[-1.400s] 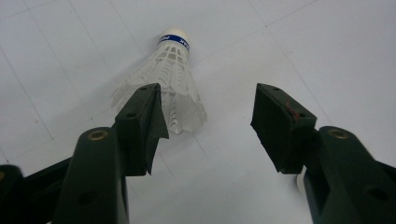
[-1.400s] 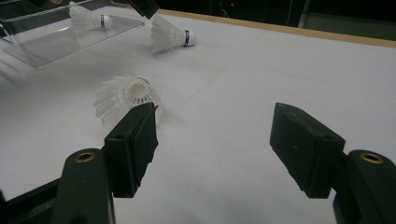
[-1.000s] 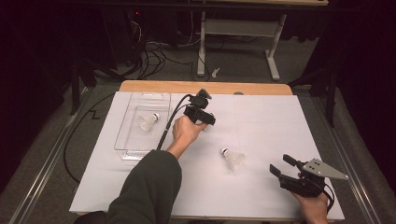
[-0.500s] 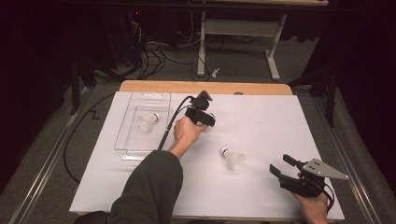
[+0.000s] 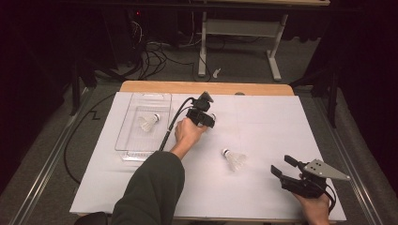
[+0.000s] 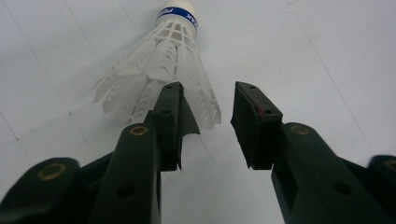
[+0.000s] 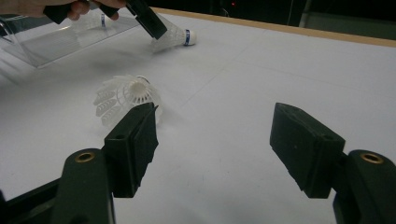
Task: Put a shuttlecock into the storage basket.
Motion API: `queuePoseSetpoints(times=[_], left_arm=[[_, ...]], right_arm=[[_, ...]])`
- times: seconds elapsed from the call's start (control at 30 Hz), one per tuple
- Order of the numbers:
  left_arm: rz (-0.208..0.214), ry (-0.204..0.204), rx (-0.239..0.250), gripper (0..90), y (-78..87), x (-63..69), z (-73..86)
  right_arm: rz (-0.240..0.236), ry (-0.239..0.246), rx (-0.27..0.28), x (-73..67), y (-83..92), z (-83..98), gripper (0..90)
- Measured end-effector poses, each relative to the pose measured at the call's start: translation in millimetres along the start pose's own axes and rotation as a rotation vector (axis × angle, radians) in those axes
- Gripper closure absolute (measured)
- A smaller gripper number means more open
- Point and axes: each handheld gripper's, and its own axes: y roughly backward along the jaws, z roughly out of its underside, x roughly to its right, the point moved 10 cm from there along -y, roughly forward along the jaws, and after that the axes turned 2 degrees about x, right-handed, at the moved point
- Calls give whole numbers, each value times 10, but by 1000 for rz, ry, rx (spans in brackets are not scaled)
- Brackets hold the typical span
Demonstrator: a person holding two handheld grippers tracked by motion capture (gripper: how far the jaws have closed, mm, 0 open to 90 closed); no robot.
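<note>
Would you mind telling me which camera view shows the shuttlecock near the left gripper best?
The left gripper view: the shuttlecock lies close, skirt and blue-banded cork sharp. The right gripper view shows it far off; the high view mostly hides it behind the left gripper.

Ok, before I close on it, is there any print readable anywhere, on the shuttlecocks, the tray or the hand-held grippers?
Blue band round the cork of the shuttlecock ahead of the left hand-held gripper: white lettering, upside down and partly turned away, not readable.
Same band in the right gripper view: too small to read.
Shuttlecock in the middle of the table: no print visible.
Clear tray, jaws: no print visible.
</note>
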Motion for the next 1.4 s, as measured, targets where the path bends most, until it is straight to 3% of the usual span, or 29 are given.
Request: queuePoseSetpoints(times=[0.8,1.4], left_arm=[[-21,-20,-27,887,-33,-50,34],[-19,-67,-19,900,71,-49,46]], right_arm=[[2,1,-4,1,-4,6,327],[2,1,-3,2,-4,5,327]])
